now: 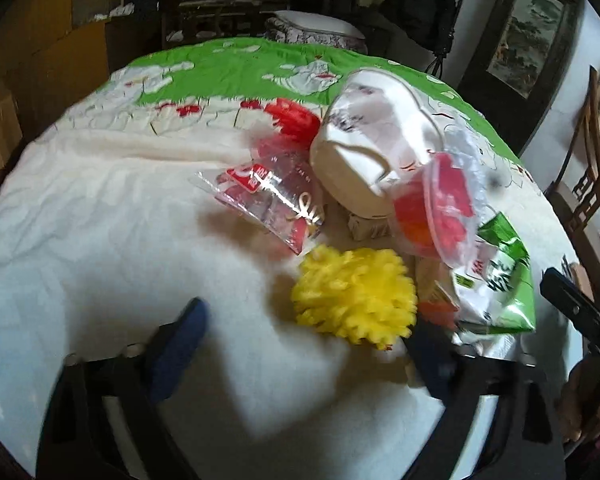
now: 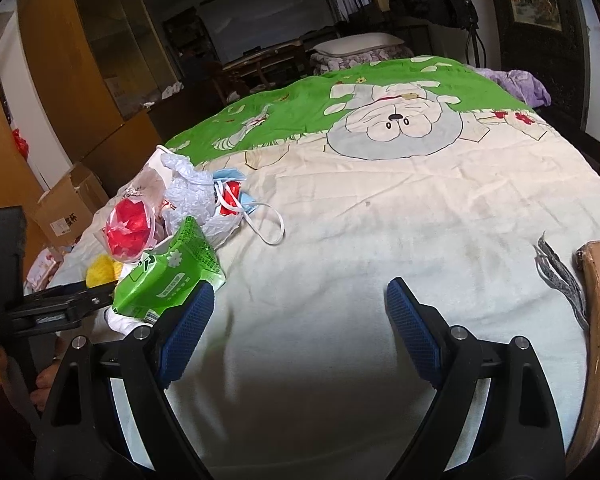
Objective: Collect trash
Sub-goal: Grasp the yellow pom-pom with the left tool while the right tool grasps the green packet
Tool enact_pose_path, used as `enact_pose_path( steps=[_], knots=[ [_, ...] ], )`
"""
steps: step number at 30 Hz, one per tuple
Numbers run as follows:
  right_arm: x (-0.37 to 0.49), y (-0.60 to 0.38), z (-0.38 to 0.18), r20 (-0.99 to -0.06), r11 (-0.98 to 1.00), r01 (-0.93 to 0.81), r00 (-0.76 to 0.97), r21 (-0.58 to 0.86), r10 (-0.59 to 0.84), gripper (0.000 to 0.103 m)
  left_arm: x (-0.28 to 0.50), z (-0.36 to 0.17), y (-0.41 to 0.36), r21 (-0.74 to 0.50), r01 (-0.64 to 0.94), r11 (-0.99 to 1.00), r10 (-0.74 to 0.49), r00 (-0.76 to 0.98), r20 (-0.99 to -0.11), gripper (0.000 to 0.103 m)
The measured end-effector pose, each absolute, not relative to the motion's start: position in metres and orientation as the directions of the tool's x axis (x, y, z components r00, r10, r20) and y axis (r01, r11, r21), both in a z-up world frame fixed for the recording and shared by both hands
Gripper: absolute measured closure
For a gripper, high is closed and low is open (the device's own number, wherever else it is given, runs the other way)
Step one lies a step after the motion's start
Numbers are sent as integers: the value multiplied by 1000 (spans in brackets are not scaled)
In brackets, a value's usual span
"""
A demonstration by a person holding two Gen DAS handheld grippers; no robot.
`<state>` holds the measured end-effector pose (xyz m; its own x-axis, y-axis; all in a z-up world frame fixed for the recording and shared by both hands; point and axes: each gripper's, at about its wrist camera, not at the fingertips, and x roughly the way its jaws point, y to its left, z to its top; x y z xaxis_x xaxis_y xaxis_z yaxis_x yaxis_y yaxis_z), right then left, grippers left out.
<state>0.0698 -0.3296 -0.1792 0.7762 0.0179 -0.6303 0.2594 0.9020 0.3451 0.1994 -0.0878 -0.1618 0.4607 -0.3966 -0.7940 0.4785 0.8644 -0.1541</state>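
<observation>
On the bed: trash pile sits on a cream and green cartoon bedsheet (image 2: 380, 208)
Pile: yellow pom-pom ball (image 1: 356, 296), green snack packet (image 2: 172, 272), clear cup with red stuff (image 1: 436, 208), clear red-print wrapper (image 1: 268, 204), white plastic bag (image 1: 376, 140)
Left gripper (image 1: 304, 344): jaws apart, yellow ball lies between them, pads not pressing on it
Right gripper (image 2: 300, 328): jaws spread wide over bare sheet, holding nothing, green packet just beside its left finger
Far end: pillow (image 2: 356, 46)
</observation>
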Motion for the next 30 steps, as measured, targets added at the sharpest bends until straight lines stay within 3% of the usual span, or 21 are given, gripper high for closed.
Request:
enact_pose_path(
  steps=[2, 4, 6, 10, 11, 12, 13, 16, 22, 23, 25, 28, 30],
  knots=[
    [70, -330, -179, -630, 902, 256, 776, 347, 22, 18, 200, -160, -83, -144, 469, 871, -391, 487, -781, 40],
    [70, -329, -179, -629, 904, 250, 777, 346, 26, 18, 197, -156, -77, -178, 486, 856, -431, 480, -764, 63],
    [70, -327, -179, -629, 906, 248, 777, 342, 24, 18, 195, -154, -71, -196, 489, 850, -448, 474, -759, 67],
    [68, -322, -175, -616, 915, 228, 787, 333, 28, 18, 184, -154, -55, -209, 482, 851, -450, 464, -763, 64],
    [67, -321, -173, -607, 915, 219, 794, 340, 36, 18, 181, -154, -52, -209, 481, 851, -449, 463, -764, 59],
    [66, -317, -170, -585, 911, 196, 809, 362, 59, 18, 180, -153, -50, -205, 476, 855, -443, 466, -766, 42],
    [67, -315, -169, -575, 907, 182, 815, 379, 77, 18, 178, -153, -47, -195, 463, 865, -430, 481, -764, 33],
    [80, -298, -167, -572, 894, 108, 800, 434, 181, 18, 177, -149, -42, -173, 451, 876, -413, 513, -752, 26],
    [121, -274, -175, -623, 874, 77, 731, 480, 278, 19, 190, -151, -49, -171, 442, 880, -406, 518, -753, 25],
    [123, -271, -176, -620, 867, 73, 729, 492, 291, 21, 193, -152, -52, -168, 443, 881, -405, 518, -754, 25],
    [120, -263, -170, -588, 878, 7, 745, 479, 316, 62, 198, -153, -57, -167, 448, 878, -406, 512, -757, 25],
    [109, -258, -153, -577, 936, 14, 790, 352, 205, 76, 204, -155, -62, -170, 454, 874, -410, 504, -760, 25],
    [107, -268, -150, -580, 934, 31, 791, 356, 195, 79, 209, -157, -64, -188, 459, 868, -424, 489, -762, 25]
  ],
)
